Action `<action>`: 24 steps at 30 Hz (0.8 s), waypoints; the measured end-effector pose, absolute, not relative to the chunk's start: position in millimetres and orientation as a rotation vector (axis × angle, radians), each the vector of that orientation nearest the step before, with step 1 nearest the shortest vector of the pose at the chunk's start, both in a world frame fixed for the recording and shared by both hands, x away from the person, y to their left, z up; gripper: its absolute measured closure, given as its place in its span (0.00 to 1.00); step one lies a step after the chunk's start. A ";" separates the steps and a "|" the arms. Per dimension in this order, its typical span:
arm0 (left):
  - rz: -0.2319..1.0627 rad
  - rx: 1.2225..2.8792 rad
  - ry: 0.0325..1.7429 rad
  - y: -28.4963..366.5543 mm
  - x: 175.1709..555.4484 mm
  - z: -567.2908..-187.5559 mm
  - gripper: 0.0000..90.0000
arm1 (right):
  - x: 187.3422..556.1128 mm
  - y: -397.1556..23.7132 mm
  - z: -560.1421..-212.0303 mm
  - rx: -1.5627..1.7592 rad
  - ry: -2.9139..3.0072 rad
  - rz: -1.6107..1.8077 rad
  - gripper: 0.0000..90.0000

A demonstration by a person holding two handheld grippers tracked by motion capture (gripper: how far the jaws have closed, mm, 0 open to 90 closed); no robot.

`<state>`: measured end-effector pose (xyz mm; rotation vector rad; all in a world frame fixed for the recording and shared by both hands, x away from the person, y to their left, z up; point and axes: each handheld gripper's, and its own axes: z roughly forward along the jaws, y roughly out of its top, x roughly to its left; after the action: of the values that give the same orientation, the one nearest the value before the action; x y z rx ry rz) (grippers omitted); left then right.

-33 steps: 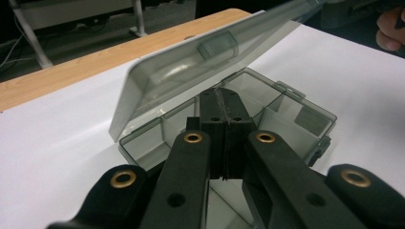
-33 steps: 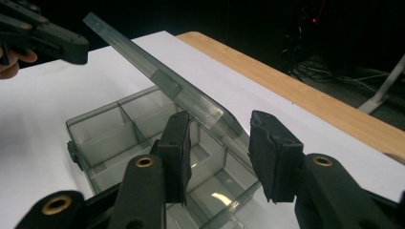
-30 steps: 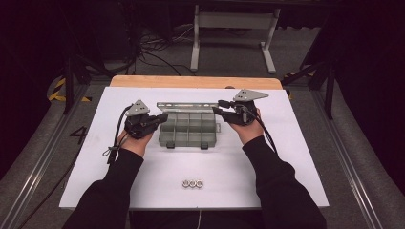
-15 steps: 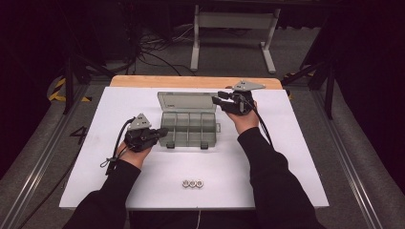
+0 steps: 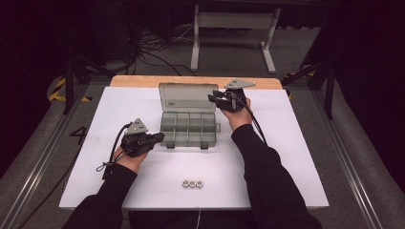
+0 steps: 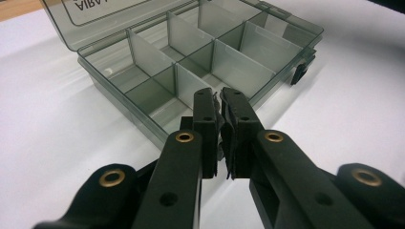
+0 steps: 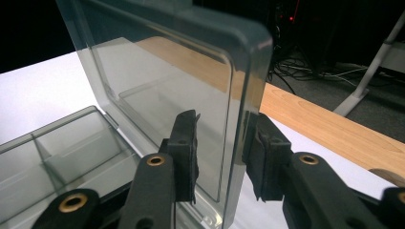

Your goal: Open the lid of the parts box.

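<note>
White worktop (image 5: 286,157) carries the organizer box (image 5: 188,130) at centre. Right gripper (image 5: 216,98) straddles its raised lid (image 5: 186,98), not yet pinching; left gripper (image 5: 156,138), clenched empty, should brace the base.

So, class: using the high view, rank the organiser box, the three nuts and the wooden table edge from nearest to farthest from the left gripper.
From the left gripper:
1. Organiser box, right beside the jaw tips, at its front left corner.
2. Three nuts, toward the person, near the white sheet's front edge.
3. Wooden table edge, at the far side, beyond the open lid.
</note>
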<state>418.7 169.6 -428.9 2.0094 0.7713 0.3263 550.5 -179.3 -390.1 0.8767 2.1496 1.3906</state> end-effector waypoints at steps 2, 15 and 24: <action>0.326 2.016 0.782 171.0 418.2 -431.6 0.94 | 554.0 -180.2 -393.2 0.889 2.145 1.402 0.74; 0.311 2.033 0.819 174.4 425.0 -439.9 0.93 | 568.1 -181.5 -414.8 1.022 2.168 1.361 0.77; 0.310 2.040 0.810 172.1 424.9 -440.9 0.93 | 573.5 -183.7 -426.5 1.084 2.209 1.307 0.77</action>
<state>424.9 172.1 -440.9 2.0397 0.8105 0.3099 573.5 -183.7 -426.5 1.0839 2.2087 1.3070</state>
